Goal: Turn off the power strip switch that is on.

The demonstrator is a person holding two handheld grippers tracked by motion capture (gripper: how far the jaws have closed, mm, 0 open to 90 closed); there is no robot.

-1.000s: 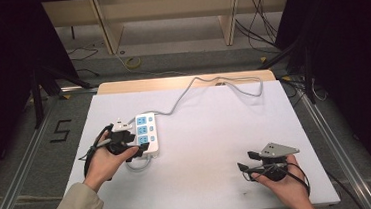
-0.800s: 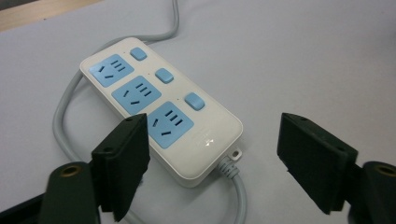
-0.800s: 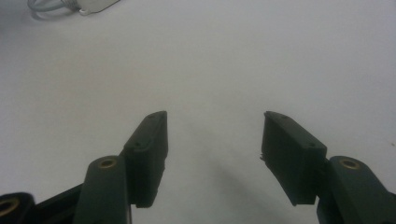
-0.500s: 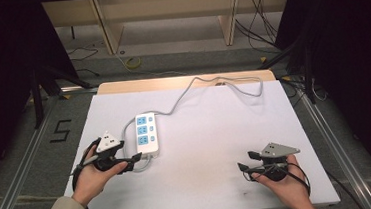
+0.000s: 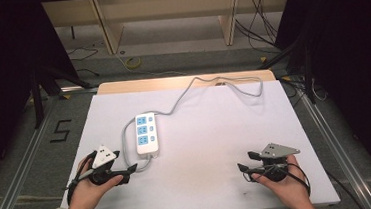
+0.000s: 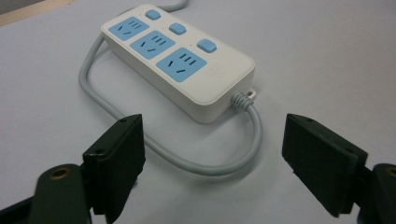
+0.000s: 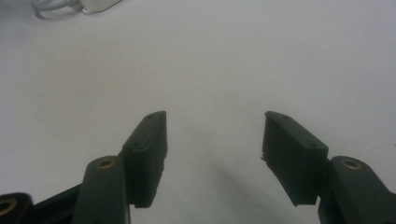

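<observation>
We find the white power strip (image 5: 146, 132) flat on the tabletop (image 5: 216, 132), left of centre, its grey cable (image 5: 192, 86) running off toward 1 o'clock. Left hand-held gripper (image 5: 123, 165) sits near it at 7 o'clock, jaws spread, empty. Right hand-held gripper (image 5: 245, 162) rests well apart at 4 o'clock, jaws likewise apart.

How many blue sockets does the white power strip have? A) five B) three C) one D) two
B: the power strip shows three blue sockets in a row along its top, each with a blue button beside it, seen in the left gripper view.
</observation>
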